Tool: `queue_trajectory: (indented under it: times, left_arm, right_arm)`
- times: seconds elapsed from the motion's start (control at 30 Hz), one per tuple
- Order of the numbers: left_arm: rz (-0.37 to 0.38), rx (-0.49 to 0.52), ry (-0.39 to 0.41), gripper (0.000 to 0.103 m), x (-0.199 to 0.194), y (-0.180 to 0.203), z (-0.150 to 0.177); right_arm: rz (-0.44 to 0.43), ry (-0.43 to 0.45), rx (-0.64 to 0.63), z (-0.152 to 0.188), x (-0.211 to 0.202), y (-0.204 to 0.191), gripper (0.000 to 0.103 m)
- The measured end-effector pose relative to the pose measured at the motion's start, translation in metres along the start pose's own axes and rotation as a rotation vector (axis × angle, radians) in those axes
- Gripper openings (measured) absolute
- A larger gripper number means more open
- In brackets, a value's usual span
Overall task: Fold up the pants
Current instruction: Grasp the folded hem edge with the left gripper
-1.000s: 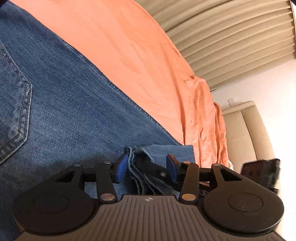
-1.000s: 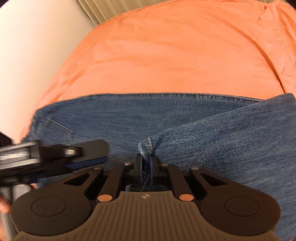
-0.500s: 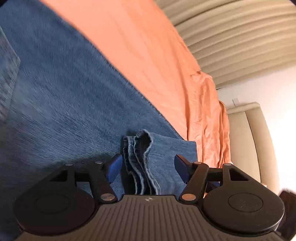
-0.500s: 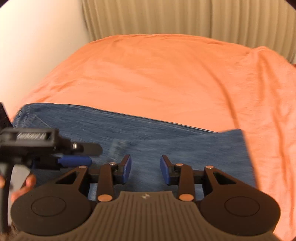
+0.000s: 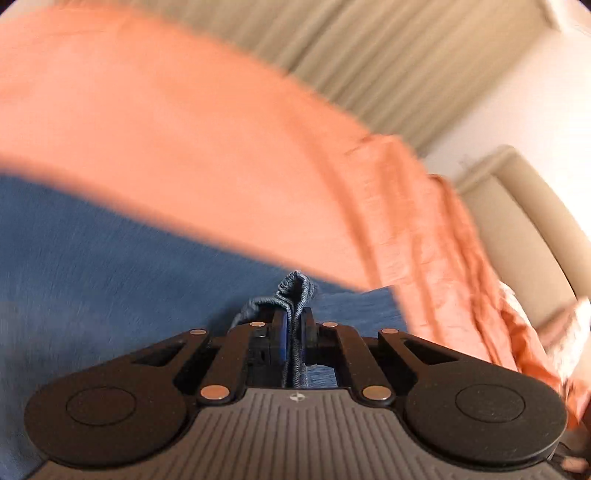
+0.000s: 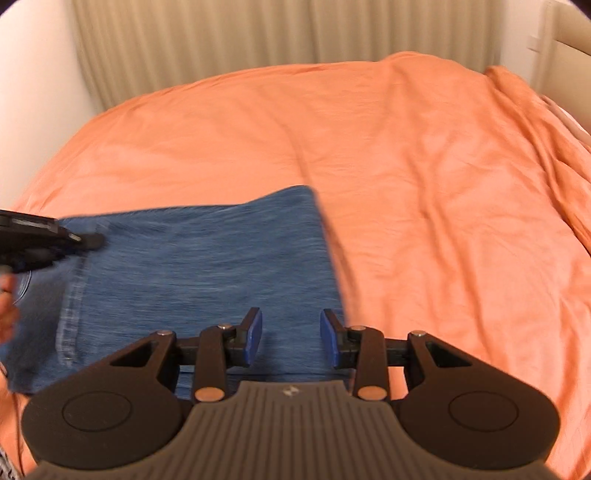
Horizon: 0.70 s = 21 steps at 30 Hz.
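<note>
one orange bedsheet (image 6: 424, 177) surrounds folded jeans (image 6: 207, 258), curtain (image 6: 258, 33) behind.

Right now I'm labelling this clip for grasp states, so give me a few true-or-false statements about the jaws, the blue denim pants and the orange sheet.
1. The left gripper is shut on the blue denim pants. True.
2. The right gripper clamps denim. False: its jaws stand open, with nothing between them.
3. The pants lie on an orange bed sheet. True.
4. The pants hang off a chair. False: they lie on the bed.
</note>
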<state>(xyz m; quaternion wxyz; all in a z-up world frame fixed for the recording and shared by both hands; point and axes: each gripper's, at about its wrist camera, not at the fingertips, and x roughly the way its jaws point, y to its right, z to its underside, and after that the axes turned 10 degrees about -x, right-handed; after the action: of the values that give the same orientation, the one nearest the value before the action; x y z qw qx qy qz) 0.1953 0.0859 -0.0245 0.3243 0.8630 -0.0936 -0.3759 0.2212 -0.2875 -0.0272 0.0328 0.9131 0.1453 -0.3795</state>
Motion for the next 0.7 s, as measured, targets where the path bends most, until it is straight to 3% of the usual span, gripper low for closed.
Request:
queue_trajectory:
  times: [0.1, 0.17, 0.27, 0.37, 0.5, 0.57, 0.7]
  left_arm:
    - [-0.002, 0.181, 0.045, 0.006, -0.015, 0.038, -0.016]
    - [-0.049, 0.225, 0.036, 0.006, -0.014, 0.046, -0.028]
    - [-0.164, 0.223, -0.025, 0.006, 0.005, 0.031, -0.032]
    - [-0.229, 0.184, -0.067, 0.006, 0.027, 0.001, -0.022]
    - [-0.234, 0.115, -0.073, 0.006, 0.045, -0.029, -0.012]
    - [-0.241, 0.123, -0.075, 0.007, 0.054, -0.036, -0.008]
    - [-0.252, 0.136, -0.084, 0.01, 0.069, -0.044, 0.0]
  right_arm:
    - [0.01, 0.048, 0.048, 0.006, -0.006, 0.014, 0.032]
    - [0.017, 0.085, 0.082, 0.01, -0.006, 0.017, 0.027]
    - [-0.002, 0.135, 0.111, 0.02, -0.001, 0.011, 0.011]
    - [-0.016, 0.153, 0.06, 0.029, 0.013, -0.005, 0.006]
    - [0.006, 0.078, 0.003, 0.042, 0.043, -0.016, 0.002]
    - [-0.004, 0.028, 0.023, 0.044, 0.058, -0.011, 0.0]
    - [0.001, 0.014, 0.005, 0.046, 0.071, -0.01, 0.0]
